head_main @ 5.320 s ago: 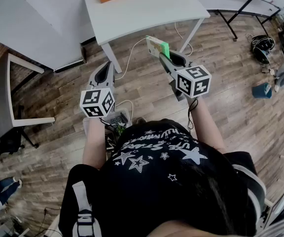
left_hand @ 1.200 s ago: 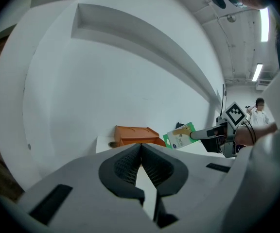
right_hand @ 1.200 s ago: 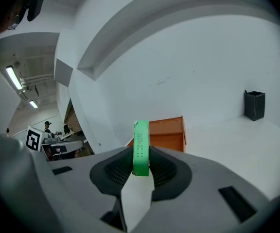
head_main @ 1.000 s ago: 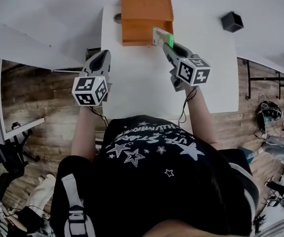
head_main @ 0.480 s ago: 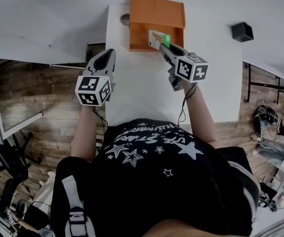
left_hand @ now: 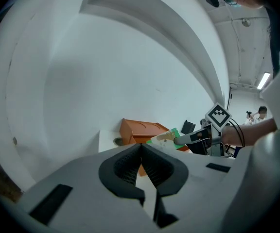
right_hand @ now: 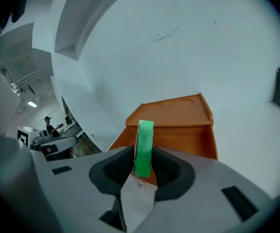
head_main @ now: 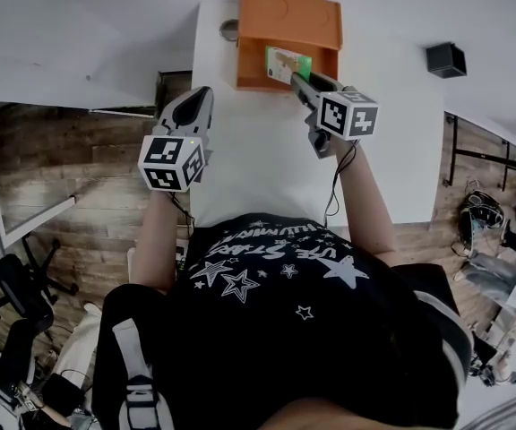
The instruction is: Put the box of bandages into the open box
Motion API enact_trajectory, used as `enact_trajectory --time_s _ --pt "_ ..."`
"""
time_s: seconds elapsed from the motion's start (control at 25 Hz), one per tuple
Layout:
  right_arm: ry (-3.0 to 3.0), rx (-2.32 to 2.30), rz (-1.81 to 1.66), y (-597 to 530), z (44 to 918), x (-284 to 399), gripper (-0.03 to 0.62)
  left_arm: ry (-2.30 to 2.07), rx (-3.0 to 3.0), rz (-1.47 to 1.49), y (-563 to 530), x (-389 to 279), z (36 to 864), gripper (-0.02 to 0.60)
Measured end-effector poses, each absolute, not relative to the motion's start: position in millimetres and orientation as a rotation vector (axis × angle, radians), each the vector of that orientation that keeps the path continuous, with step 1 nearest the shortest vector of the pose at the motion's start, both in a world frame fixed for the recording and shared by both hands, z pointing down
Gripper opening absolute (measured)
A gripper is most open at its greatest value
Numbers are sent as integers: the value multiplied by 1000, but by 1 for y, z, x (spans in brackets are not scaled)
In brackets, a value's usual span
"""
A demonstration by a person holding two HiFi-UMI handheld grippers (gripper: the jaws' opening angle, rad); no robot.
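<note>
The open orange box [head_main: 287, 38] stands at the far end of the white table [head_main: 267, 159], its lid tilted back. My right gripper [head_main: 296, 73] is shut on the green and cream box of bandages [head_main: 286, 64], held on edge over the orange box's [right_hand: 179, 125] opening. In the right gripper view the bandage box [right_hand: 143, 147] stands upright between the jaws of my right gripper [right_hand: 142, 166]. My left gripper [head_main: 192, 107] hovers at the table's left edge, jaws together and empty. In the left gripper view my left gripper [left_hand: 141, 161] faces the orange box [left_hand: 140, 131] and the bandage box [left_hand: 165, 137].
A small black cube [head_main: 445, 59] sits on the table at the far right. A round dark fitting [head_main: 229, 30] lies just left of the orange box. White wall panels stand behind the table; wooden floor and a chair lie to the left.
My right gripper has carried the bandage box forward, from the orange box's front edge to over its opening. The left gripper has barely moved.
</note>
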State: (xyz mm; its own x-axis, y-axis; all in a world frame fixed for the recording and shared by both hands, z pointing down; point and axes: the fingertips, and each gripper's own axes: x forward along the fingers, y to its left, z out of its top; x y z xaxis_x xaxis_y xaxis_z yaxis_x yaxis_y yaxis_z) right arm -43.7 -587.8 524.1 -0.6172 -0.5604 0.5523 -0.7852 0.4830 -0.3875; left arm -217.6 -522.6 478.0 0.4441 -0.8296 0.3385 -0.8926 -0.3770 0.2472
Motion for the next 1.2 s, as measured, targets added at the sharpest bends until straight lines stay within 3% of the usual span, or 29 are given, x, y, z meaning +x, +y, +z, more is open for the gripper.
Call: enact_trajectory --time_s 0.2,0.52,0.92,1.12,1.2 --pt "-2337 1233 878 -579 518 -20 168 -1476 2320 219 -508 -211 469 20" --pt "-2258 1285 783 -573 529 -13 207 -1478 2345 223 -501 -220 469 20" --pt "-2327 1308 793 -574 526 1 209 -1470 2374 233 -506 -200 468 20" --pt "-2372 1272 781 -567 525 -4 199 -1470 2373 234 -503 -202 475 20" --pt "-2393 1283 745 -555 514 0 107 -1475 2379 226 -492 -199 468 20"
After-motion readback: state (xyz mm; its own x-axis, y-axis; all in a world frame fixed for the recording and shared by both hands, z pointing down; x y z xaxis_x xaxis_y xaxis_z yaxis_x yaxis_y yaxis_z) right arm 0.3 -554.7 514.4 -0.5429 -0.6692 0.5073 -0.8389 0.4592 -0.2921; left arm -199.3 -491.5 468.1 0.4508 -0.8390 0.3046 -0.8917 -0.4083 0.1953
